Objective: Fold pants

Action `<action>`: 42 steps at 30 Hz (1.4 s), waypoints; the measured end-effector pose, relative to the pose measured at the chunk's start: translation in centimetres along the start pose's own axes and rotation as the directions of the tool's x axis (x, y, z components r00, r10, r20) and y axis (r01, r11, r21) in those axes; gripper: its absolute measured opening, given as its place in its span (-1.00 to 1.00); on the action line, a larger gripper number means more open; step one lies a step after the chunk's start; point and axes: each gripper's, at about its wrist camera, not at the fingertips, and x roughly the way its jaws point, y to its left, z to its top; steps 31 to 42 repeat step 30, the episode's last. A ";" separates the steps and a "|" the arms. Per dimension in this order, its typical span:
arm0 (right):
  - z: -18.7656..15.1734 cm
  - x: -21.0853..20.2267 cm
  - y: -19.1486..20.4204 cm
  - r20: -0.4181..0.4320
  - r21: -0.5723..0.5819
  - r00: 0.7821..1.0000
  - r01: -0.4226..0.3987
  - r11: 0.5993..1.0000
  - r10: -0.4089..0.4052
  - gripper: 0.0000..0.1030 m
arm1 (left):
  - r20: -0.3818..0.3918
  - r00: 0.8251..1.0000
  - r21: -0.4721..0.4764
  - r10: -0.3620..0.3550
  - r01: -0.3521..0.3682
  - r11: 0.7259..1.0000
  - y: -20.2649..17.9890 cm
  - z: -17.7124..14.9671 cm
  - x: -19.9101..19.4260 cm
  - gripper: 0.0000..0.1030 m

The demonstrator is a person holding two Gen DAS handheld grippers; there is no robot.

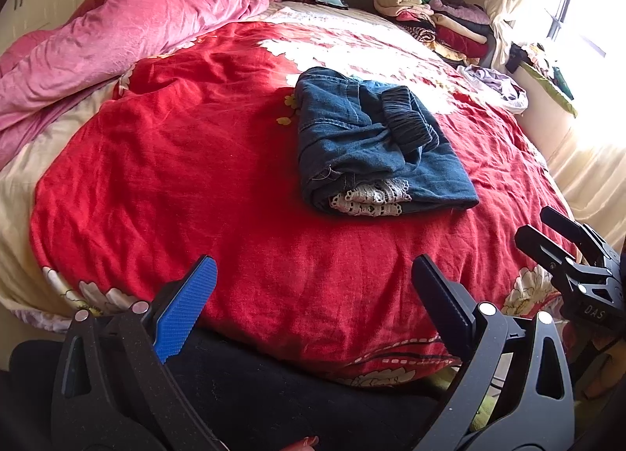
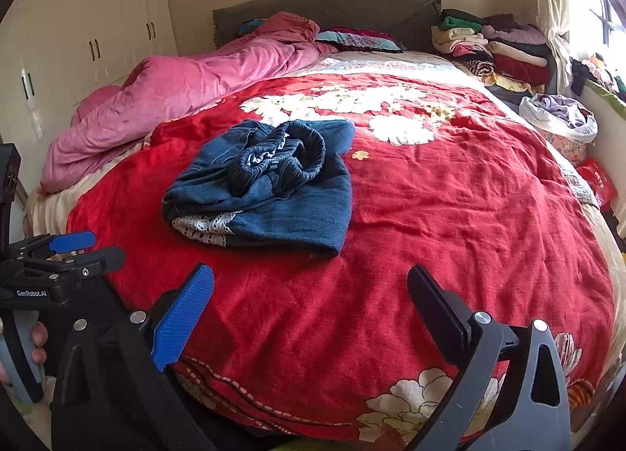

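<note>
Blue denim pants lie folded in a compact bundle on the red floral bedspread, with the elastic waistband on top and white lace hems showing at the near edge. My left gripper hovers open near the foot of the bed, well short of the pants, with nothing between its fingers. In the right wrist view the same pants lie ahead and left of my right gripper, which is open and empty too. Each gripper shows at the other view's edge: the right gripper, the left gripper.
A pink quilt is heaped along the left side of the bed. Stacks of folded clothes sit at the far right by the headboard. A bag of laundry rests off the right edge near the window. Wardrobes line the left wall.
</note>
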 end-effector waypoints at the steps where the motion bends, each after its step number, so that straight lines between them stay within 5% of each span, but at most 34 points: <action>1: 0.1 0.0 -0.1 -0.001 0.003 1.000 0.002 1.000 -0.002 0.91 | 0.000 1.000 -0.001 -0.003 0.003 1.000 0.0 0.0 0.0 0.81; 19: 0.6 0.9 -3.8 0.001 0.046 0.998 0.067 0.997 -0.067 0.91 | -0.011 1.000 -0.085 0.022 -0.023 0.996 3.7 1.5 1.4 0.81; 23: 1.4 2.0 -8.7 -0.012 0.105 0.989 0.150 0.983 -0.150 0.91 | 0.002 0.994 -0.120 0.108 -0.107 0.987 6.7 4.4 2.5 0.81; 30: 5.2 5.6 -22.8 -0.085 0.216 0.943 0.334 0.917 -0.323 0.91 | -0.102 0.937 -0.179 0.335 -0.348 0.920 15.2 11.4 9.0 0.81; 42: 5.2 5.6 -22.8 -0.085 0.216 0.943 0.334 0.917 -0.323 0.91 | -0.102 0.937 -0.179 0.335 -0.348 0.920 15.2 11.4 9.0 0.81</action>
